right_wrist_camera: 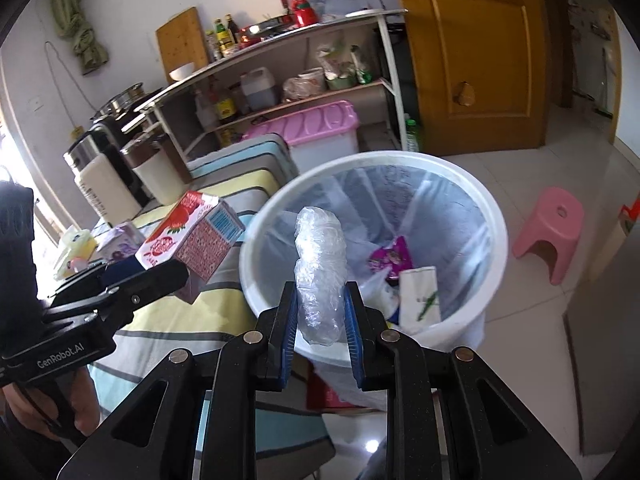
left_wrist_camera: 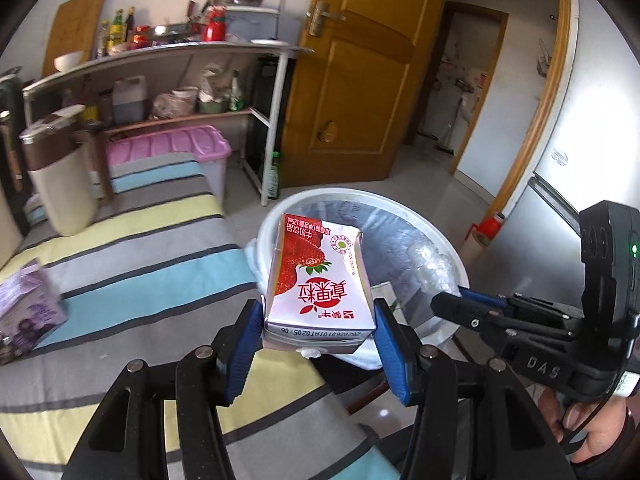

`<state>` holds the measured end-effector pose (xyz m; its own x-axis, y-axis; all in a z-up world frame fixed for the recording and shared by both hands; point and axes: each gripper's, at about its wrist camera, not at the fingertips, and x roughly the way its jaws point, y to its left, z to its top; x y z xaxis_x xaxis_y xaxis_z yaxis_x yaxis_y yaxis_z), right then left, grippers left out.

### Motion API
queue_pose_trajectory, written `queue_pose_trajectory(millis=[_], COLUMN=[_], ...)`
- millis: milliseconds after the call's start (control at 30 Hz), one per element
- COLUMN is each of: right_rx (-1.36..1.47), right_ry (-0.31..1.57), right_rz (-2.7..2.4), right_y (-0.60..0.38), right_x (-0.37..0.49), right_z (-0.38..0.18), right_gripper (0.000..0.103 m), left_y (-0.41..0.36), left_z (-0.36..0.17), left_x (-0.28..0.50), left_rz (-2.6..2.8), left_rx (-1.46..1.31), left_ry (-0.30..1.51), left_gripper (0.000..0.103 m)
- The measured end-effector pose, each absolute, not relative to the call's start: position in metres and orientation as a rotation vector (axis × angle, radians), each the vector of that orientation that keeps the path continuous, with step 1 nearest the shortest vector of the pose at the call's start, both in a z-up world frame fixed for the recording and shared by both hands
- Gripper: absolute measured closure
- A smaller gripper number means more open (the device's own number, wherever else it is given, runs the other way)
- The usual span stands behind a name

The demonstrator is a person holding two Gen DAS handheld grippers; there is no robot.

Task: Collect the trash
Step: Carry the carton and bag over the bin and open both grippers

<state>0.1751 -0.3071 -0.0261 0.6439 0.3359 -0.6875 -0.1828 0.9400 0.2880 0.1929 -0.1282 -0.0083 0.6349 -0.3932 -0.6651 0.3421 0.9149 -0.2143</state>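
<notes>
My left gripper [left_wrist_camera: 319, 312] is shut on a red and white strawberry milk carton [left_wrist_camera: 320, 280], held over the near rim of a white trash bin [left_wrist_camera: 320, 200] lined with a clear bag. The carton also shows in the right wrist view [right_wrist_camera: 192, 236]. My right gripper [right_wrist_camera: 322, 312] is shut on a wad of clear plastic wrap [right_wrist_camera: 320, 272], held above the bin's near rim [right_wrist_camera: 400, 156]. Wrappers and paper [right_wrist_camera: 416, 288] lie inside the bin. The right gripper shows in the left wrist view [left_wrist_camera: 460, 304] beside the bin.
A striped cloth surface [left_wrist_camera: 140, 256] carries a purple carton [left_wrist_camera: 28, 312] at the left. A pink-lidded box [left_wrist_camera: 172, 148], a shelf rack [left_wrist_camera: 160, 56] and a wooden door [left_wrist_camera: 352, 80] stand behind. A pink stool [right_wrist_camera: 548, 228] is on the tiled floor.
</notes>
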Motion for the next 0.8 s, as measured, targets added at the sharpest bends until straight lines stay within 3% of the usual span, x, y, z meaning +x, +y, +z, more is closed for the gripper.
queue_pose_trajectory(millis=[333,467,800], right_rx=[0.198,0.194,0.218], right_ry=[0.85,0.848,0.794], right_rz=[0.232,0.216,0.251], right_y=[-0.33,-0.334,-0.332], right_x=[0.188,0.188,0.175], right_z=[-0.04,-0.042,-0.027], right_gripper=[0.076,0.059,0.059], left_y=[-0.152,-0.152,-0.137], left_z=[-0.023,-0.024,-0.011], left_x=[0.224,0.228,0.213], left_rz=[-0.471,-0.483,-0.472], left_rx=[-0.076,-0.082,-0.124], left_ry=[0.82,0.819,0.777], left_gripper=[0.047,0.047,0.047])
